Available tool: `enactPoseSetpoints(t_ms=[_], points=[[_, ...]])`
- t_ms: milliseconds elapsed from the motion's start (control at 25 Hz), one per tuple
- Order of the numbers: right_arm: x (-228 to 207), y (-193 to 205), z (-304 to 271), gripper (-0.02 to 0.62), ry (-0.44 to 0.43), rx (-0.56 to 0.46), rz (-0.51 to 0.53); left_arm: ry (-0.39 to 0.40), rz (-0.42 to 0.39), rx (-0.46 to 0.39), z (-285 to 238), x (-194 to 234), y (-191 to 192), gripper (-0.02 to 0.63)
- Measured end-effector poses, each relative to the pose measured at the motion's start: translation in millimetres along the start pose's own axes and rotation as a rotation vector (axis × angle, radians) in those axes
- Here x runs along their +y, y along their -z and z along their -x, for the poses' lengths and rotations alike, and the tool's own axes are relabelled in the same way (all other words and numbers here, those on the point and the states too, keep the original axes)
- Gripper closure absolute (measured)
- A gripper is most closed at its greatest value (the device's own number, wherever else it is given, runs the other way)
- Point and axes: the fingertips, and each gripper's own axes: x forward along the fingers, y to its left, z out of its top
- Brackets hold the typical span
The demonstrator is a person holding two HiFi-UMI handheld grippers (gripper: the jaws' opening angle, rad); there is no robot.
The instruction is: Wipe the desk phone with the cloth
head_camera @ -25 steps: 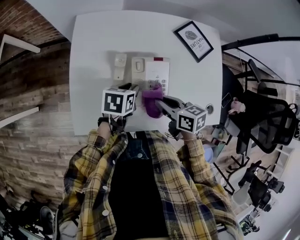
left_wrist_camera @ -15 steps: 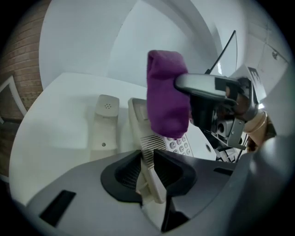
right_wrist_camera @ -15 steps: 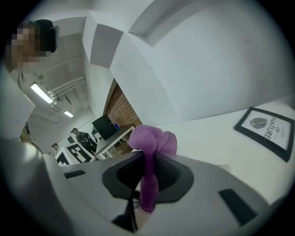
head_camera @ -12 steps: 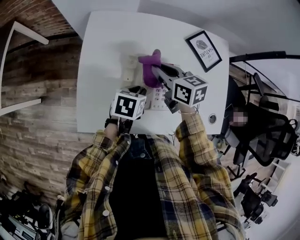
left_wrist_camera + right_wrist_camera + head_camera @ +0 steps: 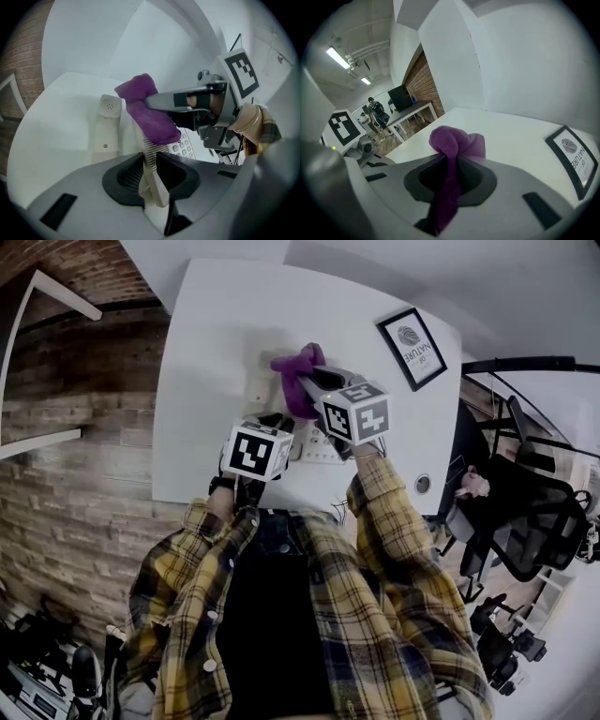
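My left gripper point(image 5: 152, 174) sits at the near edge of the desk phone point(image 5: 186, 146). Its jaws have just been closing and now clamp the phone's ribbed near corner, which stands upright between them. From that grip the phone runs away from me across the white tabletop point(image 5: 214, 343), long axis pointing to the far edge, with the keypad at the end nearer me. The handset point(image 5: 107, 123) lies off the phone, just to its left on the tabletop, parallel to the phone body. My right gripper point(image 5: 451, 165) reaches in from the right over the phone, clenched on the purple cloth point(image 5: 457, 142). The cloth's bunched head bulges past the tips and its tail runs back between the jaws. In the left gripper view the cloth point(image 5: 149, 115) hangs from the right gripper's tip point(image 5: 151, 101) as a thick roll slanting down and to the right. Its lower end is over the phone's left part, just beyond my left gripper's jaws; I cannot tell whether it presses on the surface. A framed picture point(image 5: 419, 347) lies well off to the right.
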Motion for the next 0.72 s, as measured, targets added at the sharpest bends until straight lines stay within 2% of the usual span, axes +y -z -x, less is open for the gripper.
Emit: enactPoseSetpoints(t_ms=[280, 480, 720], points=[[10.4, 13.1, 3.8, 0.536, -0.042, 0.027, -0.045, 0.03, 0.038, -0.004, -0.2, -0.8, 0.4, 0.512], [16.9, 19.2, 7.4, 0.537, -0.049, 0.021, -0.062, 0.001, 0.002, -0.007, 7.4, 3.2, -1.2, 0.512], [29.0, 31.7, 15.9, 0.536, -0.077, 0.002, -0.117, -0.018, 0.025, -0.04, 22.8, 15.9, -2.3, 0.523]])
